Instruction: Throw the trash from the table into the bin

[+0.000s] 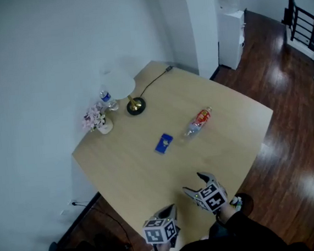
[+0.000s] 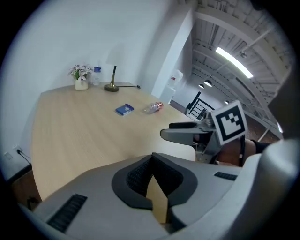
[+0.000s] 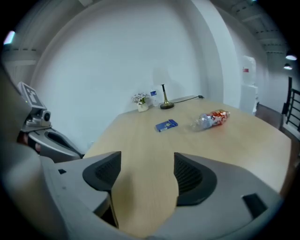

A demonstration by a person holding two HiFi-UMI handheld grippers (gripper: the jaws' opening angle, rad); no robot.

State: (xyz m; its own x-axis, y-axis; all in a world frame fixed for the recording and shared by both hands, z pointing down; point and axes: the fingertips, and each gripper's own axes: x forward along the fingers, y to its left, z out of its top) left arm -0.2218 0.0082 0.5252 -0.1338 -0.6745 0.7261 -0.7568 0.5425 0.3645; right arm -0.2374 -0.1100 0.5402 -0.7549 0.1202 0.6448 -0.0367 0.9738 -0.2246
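Trash on the tabletop (image 1: 145, 175) comes to 2 pieces: a clear plastic bottle with a red label (image 1: 199, 121) lying on its side, toward the edge that faces the dark wood floor, and a small blue packet (image 1: 163, 143) lying flat near the middle, well apart from the bottle. A lamp (image 1: 134, 105), a little pot of flowers (image 1: 97, 120) and a small water bottle (image 1: 107, 100) stand along the edge by the white wall. Both tools hover at the near corner. The left hand-held gripper (image 1: 169, 210) has its jaws together with nothing between them. The right hand-held gripper (image 1: 192, 183) has its jaws wide apart, with only bare tabletop between them.
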